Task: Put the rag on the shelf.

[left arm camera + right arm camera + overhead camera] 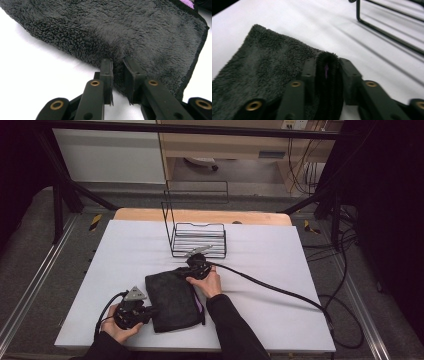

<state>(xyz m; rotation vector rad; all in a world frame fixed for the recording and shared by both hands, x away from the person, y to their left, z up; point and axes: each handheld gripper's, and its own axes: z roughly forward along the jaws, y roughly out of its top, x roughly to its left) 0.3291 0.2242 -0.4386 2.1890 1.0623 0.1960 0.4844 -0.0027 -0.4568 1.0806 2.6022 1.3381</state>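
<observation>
A dark grey fleecy towel (172,300) lies folded on the white table (270,270), with a purple strip (198,304) showing along its right edge. My left gripper (152,311) is at the towel's near left edge. In the left gripper view its jaws (118,62) stand narrowly apart and pinch the edge of the towel (125,30), which creases at their tips. My right gripper (187,271) is at the towel's far right corner. In the right gripper view it (327,62) is shut on a thick fold of the towel (262,65).
A black wire rack (198,240) with a tall back frame stands just behind the towel, and its base bars (387,32) pass close to the right gripper. The right gripper's cable (280,292) trails off across the table to the right.
</observation>
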